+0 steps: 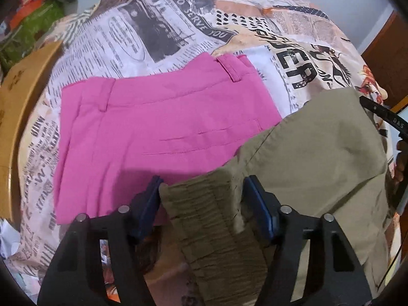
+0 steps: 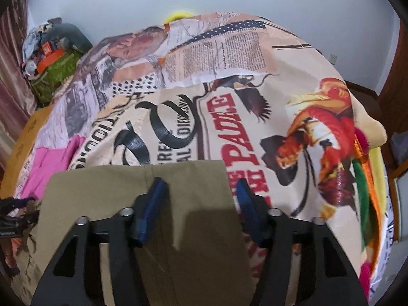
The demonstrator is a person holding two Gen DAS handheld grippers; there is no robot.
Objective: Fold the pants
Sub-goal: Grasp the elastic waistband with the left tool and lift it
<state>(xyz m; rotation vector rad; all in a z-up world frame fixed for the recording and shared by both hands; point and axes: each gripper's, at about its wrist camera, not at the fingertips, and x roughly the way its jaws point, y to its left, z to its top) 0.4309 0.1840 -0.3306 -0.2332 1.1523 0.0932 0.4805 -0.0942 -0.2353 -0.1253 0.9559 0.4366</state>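
Khaki pants (image 1: 318, 153) lie on the bed, partly over folded pink pants (image 1: 158, 127). My left gripper (image 1: 204, 178) points down at their gathered elastic waistband (image 1: 204, 204). The band fills the gap between the blue pads; I see no firm pinch. In the right wrist view, the khaki pants (image 2: 127, 191) end in a straight far edge. My right gripper (image 2: 200, 182) stands open over their right corner. Its left pad (image 2: 153, 204) is over the cloth and its right pad (image 2: 247, 204) over the bedsheet. The right gripper (image 1: 382, 117) shows at the edge of the left wrist view.
The bed wears a newspaper-print sheet (image 1: 178, 25) (image 2: 229, 102). A wooden bed frame (image 1: 23, 97) runs along the left. A pile of clothes and bags (image 2: 56, 58) sits in the far left corner. Bright cloths (image 2: 364, 178) lie at the bed's right edge.
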